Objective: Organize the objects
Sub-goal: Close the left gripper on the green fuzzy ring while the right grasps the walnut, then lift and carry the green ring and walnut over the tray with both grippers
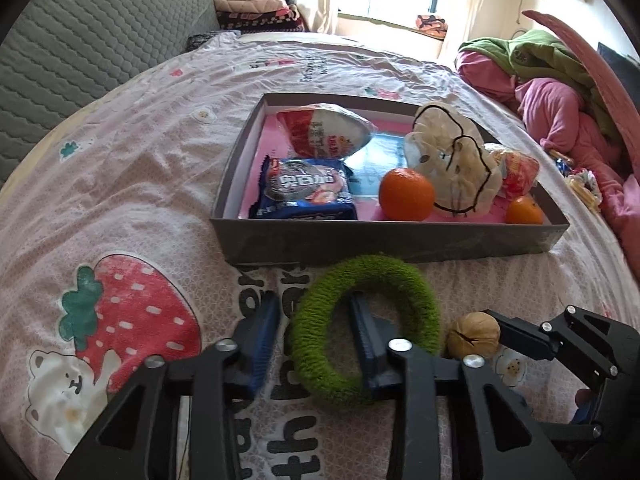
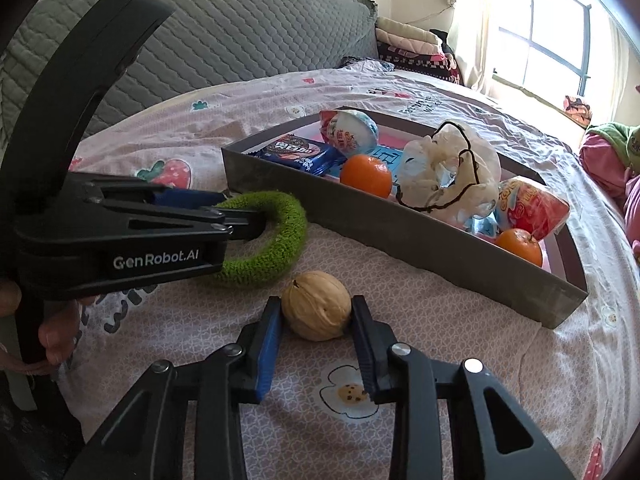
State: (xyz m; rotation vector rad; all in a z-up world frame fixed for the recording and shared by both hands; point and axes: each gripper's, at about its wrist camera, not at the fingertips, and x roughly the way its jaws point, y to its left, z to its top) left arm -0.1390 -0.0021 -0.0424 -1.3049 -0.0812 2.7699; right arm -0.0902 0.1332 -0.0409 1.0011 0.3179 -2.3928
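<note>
A fuzzy green ring lies on the bedsheet just in front of a grey box. My left gripper straddles the ring's left band, one finger outside it and one inside the hole, pads pressed on the band. From the right wrist view the left gripper reaches in from the left onto the ring. Right of the ring sits a walnut, resting on the sheet. My right gripper is shut on it, both pads touching its sides.
The grey box holds a blue biscuit pack, two oranges, red-and-white snack bags and a white bundle. A grey headboard is at the left, pink and green bedding at the right.
</note>
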